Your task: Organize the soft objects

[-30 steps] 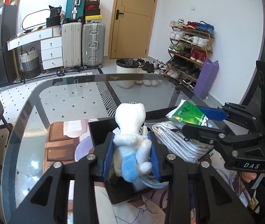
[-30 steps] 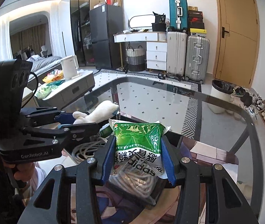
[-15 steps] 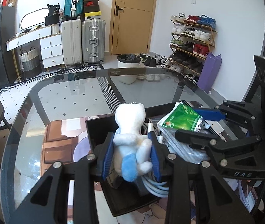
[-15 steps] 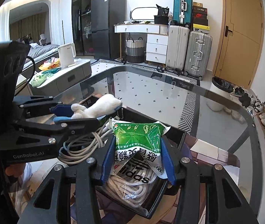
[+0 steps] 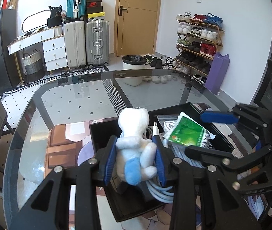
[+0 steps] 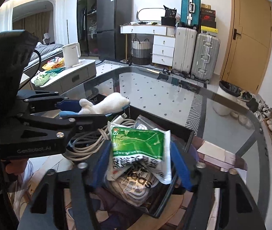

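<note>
A white plush toy (image 5: 134,134) with a blue tail sits between the blue pads of my left gripper (image 5: 136,140), which is shut on it above the black tray (image 5: 116,121). In the right wrist view the toy (image 6: 107,105) sticks out of that gripper (image 6: 91,111) over the tray's left part. A green-and-white packet (image 6: 137,143) lies slumped on a clear bag of rolled fabric (image 6: 136,189) in the tray (image 6: 164,121). My right gripper (image 6: 140,145) straddles the packet, its jaws opening and the pads off it. The left wrist view shows the packet (image 5: 187,134) below the right gripper (image 5: 193,134).
The tray stands on a glass table (image 5: 78,105) and also holds coiled white cable (image 6: 86,143) and a light blue cable (image 5: 159,191). A hand (image 6: 11,169) grips the left tool. Suitcases, a door and a shoe rack stand beyond the table.
The right gripper's jaws have spread apart and let go of the green packet, which now sags onto the bag below. The left gripper still holds the plush toy in much the same place.
</note>
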Motion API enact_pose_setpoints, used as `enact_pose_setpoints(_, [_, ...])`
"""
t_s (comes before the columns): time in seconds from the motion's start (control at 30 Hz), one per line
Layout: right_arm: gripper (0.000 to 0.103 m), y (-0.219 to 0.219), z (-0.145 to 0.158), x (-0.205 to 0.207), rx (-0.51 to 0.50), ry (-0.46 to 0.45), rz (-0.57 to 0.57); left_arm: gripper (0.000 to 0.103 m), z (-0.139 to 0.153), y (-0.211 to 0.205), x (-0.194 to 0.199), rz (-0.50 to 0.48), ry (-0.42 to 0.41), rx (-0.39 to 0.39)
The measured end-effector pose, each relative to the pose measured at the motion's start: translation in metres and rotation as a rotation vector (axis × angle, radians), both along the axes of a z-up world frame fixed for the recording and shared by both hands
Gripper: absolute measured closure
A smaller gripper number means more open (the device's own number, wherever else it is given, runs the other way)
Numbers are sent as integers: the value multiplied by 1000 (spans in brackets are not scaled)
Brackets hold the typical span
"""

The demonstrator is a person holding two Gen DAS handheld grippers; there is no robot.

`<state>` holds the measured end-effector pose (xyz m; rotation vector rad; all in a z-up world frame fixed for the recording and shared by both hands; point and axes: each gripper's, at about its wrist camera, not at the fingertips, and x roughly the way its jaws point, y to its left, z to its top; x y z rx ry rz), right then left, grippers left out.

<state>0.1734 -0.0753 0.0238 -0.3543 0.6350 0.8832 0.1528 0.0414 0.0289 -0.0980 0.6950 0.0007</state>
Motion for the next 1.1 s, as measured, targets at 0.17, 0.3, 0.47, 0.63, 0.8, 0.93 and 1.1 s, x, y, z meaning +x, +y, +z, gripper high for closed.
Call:
enact_pose_setpoints(0.17, [18,-15,12,-13,25,-39,-22,46,6,-5,-11,-15,-16,5])
enact_pose_setpoints(0.3, [5,-34,20,-23,88,-48,-56,43,12,-10,-22,-23,-33,28])
enact_pose_setpoints(0.47, [1,-55,24,-38,165,-66,-89,24,17,-9,-40,2,-66,31])
enact_pose_setpoints(0.63, [1,-68,19,-51,210,-71,-94,12,18,-8,-58,13,-111,32])
enact_pose_setpoints(0.8, [1,-72,14,-61,241,-71,-89,0,16,-8,-69,47,-136,29])
enact_pose_setpoints(0.93, [1,-73,12,-62,257,-70,-96,0,9,-4,-73,84,-135,31])
enact_pose_setpoints(1.1, [1,-74,9,-64,264,-71,-97,0,-4,2,-76,115,-131,12])
